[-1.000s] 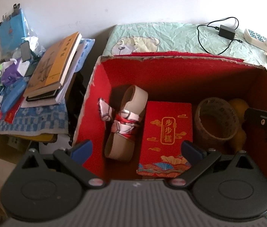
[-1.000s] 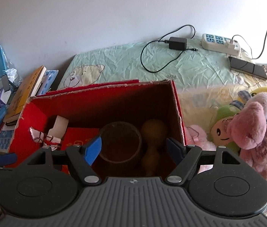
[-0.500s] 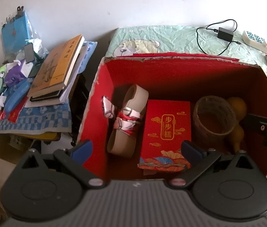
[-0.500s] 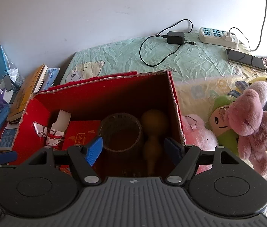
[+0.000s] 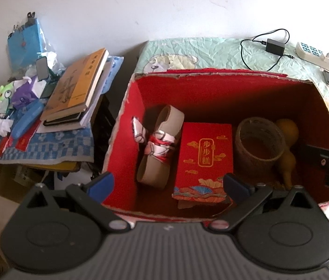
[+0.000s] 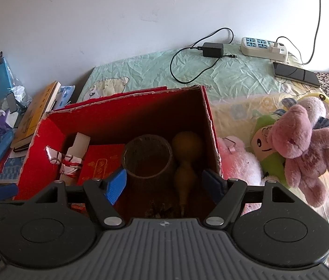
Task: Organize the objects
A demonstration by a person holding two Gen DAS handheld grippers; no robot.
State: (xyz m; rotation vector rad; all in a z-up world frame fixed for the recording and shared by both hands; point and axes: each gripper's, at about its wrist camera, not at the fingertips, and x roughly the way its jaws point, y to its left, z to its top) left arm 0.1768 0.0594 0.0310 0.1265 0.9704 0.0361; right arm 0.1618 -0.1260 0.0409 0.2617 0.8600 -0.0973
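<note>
Both hand-held grippers [image 5: 166, 183] [image 6: 164, 182] gape over a red box [image 5: 127, 116] on the bedspread [image 6: 211, 74].

Power strip [image 6: 264, 47] and charger [image 6: 213, 49] on bedsheet [image 6: 222, 74].

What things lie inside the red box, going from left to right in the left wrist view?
Rolled scroll tied with ribbon → red gift box with gold characters → woven round basket → yellow gourd. All four lie inside the red cardboard box.
</note>
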